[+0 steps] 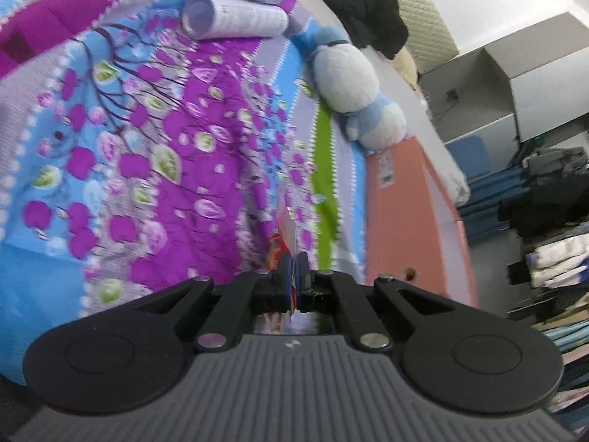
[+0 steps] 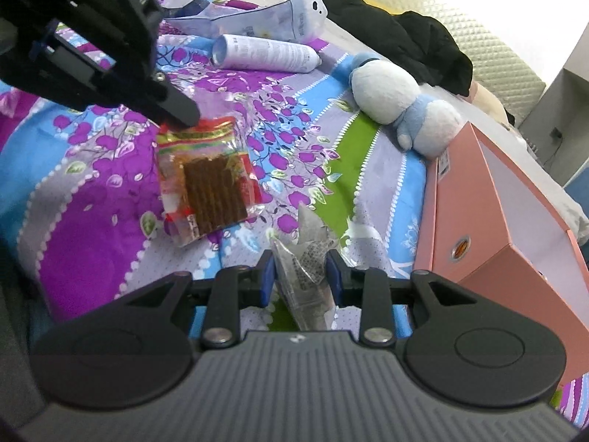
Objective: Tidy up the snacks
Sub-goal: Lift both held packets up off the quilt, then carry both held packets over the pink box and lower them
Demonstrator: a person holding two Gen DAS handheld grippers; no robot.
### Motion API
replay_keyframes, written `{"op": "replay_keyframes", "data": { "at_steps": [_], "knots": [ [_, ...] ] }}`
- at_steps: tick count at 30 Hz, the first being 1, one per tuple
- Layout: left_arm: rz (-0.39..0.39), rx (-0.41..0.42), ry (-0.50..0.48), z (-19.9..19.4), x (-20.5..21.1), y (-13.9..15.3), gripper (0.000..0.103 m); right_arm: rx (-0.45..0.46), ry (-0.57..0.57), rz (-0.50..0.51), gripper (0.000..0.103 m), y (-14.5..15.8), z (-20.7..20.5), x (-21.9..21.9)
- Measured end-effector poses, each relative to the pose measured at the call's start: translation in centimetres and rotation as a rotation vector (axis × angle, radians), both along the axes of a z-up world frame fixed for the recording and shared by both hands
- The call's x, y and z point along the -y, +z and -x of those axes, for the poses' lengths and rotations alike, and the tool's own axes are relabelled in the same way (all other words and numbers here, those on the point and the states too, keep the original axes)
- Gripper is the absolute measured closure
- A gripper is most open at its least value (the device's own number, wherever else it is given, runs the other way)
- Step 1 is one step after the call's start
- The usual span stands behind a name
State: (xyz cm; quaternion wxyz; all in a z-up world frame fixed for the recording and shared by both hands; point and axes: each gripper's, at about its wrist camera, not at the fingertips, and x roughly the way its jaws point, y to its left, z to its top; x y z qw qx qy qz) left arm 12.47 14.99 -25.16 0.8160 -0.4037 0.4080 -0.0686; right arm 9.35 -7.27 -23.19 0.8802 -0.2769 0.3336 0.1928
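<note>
Presently your left gripper is clamped on the red snack packet; your right gripper grips a clear wrapper. Carry both level toward the pink box at three o'clock; keep each pinch firm.

two snack packets, one plush toy

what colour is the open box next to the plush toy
Salmon pink outside, white inside. The box shows best in the right wrist view, beside the plush toy.
</note>
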Motion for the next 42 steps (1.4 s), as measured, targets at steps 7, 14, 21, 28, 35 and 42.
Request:
{"op": "replay_keyframes", "data": {
  "at_steps": [7, 14, 21, 28, 35, 42],
  "knots": [
    [-0.111, -0.037, -0.034, 0.1, 0.0, 0.1, 0.096, -0.031, -0.016, -0.063, 0.052, 0.6, -0.2, 0.7],
    [-0.244, -0.025, -0.089, 0.7, 0.5, 0.4, 0.032, -0.110, -0.082, -0.238, 0.037, 1.3, -0.4, 2.6],
    [-0.354, 0.055, -0.194, 0.4, 2.4, 0.9, 0.023, -0.166, -0.239, -0.442, 0.037, 1.7, -2.1, 5.6],
    [-0.454, 0.097, -0.321, -0.4, 5.7, 0.0, 0.023, -0.304, -0.390, -0.634, 0.037, 0.5, -4.7, 8.3],
    [-0.567, 0.086, -0.360, -1.1, 7.9, -1.9, 0.023, -0.411, -0.428, -0.703, 0.037, -0.9, -5.9, 8.2],
    [-0.710, 0.081, -0.415, -1.7, 10.1, -2.9, 0.027, -0.437, -0.431, -0.679, 0.035, -1.8, -6.3, 7.2]
  ]
}}
